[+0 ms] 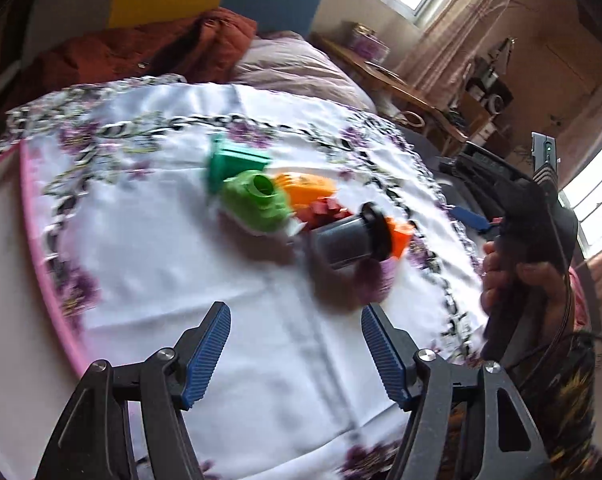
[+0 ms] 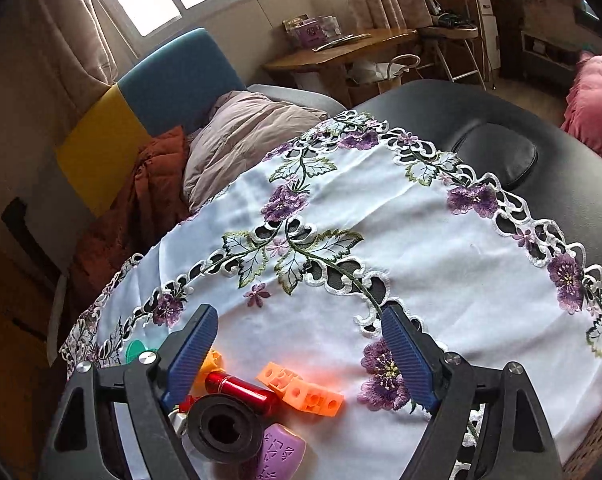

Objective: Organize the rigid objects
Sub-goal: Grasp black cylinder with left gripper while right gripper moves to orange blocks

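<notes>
Left tongs (image 1: 297, 354): blue ribbed pads spread wide, nothing between them, hovering over bare cloth at the near edge of the table (image 1: 5, 240). Right tongs (image 2: 301, 354): likewise wide open and holding nothing, poised just above the pile. The objects to be organized sit bunched together on the embroidered tablecloth (image 2: 441, 264). In the left wrist view the cluster lies at 12 o'clock from the left tongs: a dark green block (image 1: 233, 162) farthest, a light green piece (image 1: 257, 204) against it, an orange piece (image 1: 307, 190) beside that, then a black cylinder (image 1: 351, 240) nearest. In the right wrist view the same cylinder (image 2: 225, 426) lies on its side at 7 o'clock, touching a red tube (image 2: 241, 390); an orange perforated block (image 2: 301, 388) sits at 6 o'clock and a purple piece (image 2: 281, 454) at the lower edge.

Risks, as judged: the parts touch one another, so closing on one may nudge its neighbours. The cylinder and tube lie on their sides and could roll. The loose cloth may drag or wrinkle under a low pad, shifting the whole pile. Motion blur in the left view makes finer contacts uncertain.
</notes>
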Demonstrator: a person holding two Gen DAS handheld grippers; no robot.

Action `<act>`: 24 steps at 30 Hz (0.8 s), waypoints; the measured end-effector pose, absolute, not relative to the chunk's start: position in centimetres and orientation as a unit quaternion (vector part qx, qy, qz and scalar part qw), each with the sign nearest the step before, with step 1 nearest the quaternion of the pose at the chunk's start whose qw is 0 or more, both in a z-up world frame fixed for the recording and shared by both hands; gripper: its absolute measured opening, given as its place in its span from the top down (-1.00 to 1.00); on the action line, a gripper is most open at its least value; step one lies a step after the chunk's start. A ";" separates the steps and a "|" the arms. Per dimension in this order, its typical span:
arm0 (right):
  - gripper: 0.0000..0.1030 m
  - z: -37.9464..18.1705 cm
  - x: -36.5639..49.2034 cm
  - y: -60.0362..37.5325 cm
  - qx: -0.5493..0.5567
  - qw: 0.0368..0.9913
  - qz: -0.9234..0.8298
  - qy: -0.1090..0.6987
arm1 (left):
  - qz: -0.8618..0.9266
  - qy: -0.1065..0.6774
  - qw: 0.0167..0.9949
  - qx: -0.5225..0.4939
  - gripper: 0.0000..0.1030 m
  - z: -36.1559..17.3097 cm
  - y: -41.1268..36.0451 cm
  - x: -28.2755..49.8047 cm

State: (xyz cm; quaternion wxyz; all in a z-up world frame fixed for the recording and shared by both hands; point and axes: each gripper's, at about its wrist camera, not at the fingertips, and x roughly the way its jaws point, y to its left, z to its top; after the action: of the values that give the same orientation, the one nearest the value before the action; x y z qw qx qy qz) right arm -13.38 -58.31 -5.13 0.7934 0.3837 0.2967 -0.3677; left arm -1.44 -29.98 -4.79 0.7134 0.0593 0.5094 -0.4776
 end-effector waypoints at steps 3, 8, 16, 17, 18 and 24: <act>-0.67 -5.2 -13.7 -58.5 0.395 0.791 -0.366 0.291 | -0.493 0.525 0.692 0.039 -0.60 -5.3 -32.8 -1.5; -0.69 -5.3 -14.0 -58.9 0.412 0.789 -0.359 0.282 | -0.487 0.549 0.679 0.000 -0.72 -6.4 -36.3 -0.6; -0.71 -5.4 -14.0 -59.1 0.420 0.790 -0.351 0.276 | -0.464 0.568 0.680 -0.003 -0.85 -8.5 -40.0 0.2; -0.71 -5.5 -14.0 -59.1 0.421 0.789 -0.351 0.277 | -0.461 0.572 0.678 -0.006 -0.85 -8.9 -40.4 0.3; -0.71 -5.5 -14.0 -59.1 0.422 0.788 -0.351 0.278 | -0.460 0.579 0.673 -0.005 -0.80 -9.3 -40.8 0.3; -0.71 -6.3 -13.4 -59.3 0.417 0.780 -0.353 0.305 | -0.469 0.574 0.671 0.003 -0.36 -9.8 -40.1 0.1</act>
State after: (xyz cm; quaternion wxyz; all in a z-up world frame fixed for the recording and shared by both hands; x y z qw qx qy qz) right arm -13.42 -59.30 -6.32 0.7803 0.4168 0.3048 -0.3529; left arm 0.09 -40.14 -9.84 0.6715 0.0033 0.5737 -0.4690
